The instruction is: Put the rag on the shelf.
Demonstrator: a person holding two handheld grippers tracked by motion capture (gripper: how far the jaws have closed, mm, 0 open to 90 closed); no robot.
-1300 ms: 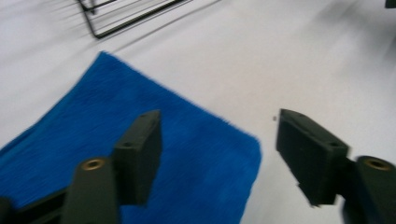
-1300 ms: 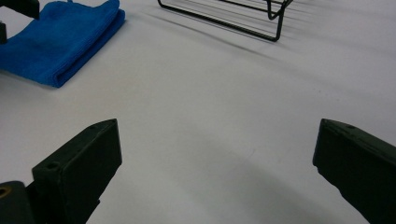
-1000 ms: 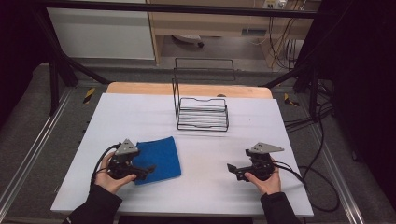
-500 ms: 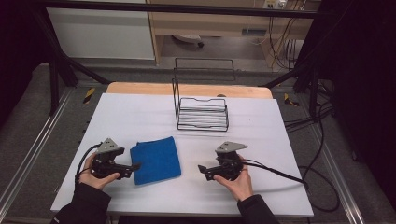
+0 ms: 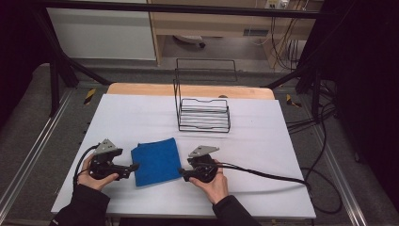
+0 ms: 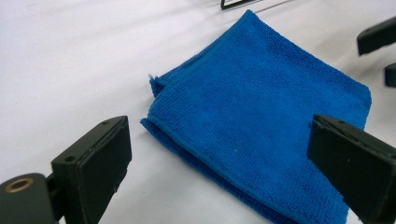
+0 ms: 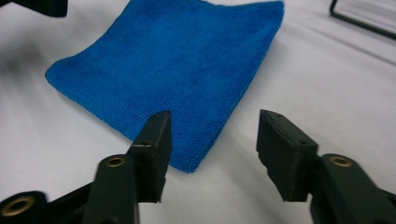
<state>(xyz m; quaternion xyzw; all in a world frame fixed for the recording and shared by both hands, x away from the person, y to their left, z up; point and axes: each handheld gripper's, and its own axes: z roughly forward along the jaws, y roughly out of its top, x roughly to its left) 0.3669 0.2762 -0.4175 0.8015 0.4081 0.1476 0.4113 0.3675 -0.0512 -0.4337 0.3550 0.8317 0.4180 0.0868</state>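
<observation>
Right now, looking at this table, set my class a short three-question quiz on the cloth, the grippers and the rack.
1. True or false: the blue cloth lies folded flat on the table, between the two grippers.
2. Which gripper's jaws stand wider apart: the left gripper or the right gripper?
3. Multiple choice: the wire rack is A) on top of the cloth, B) farther from the person than the cloth, standing apart from it, C) held in the right gripper.

Key
1. True; neither gripper has closed on it.
2. The left gripper.
3. B.
</observation>
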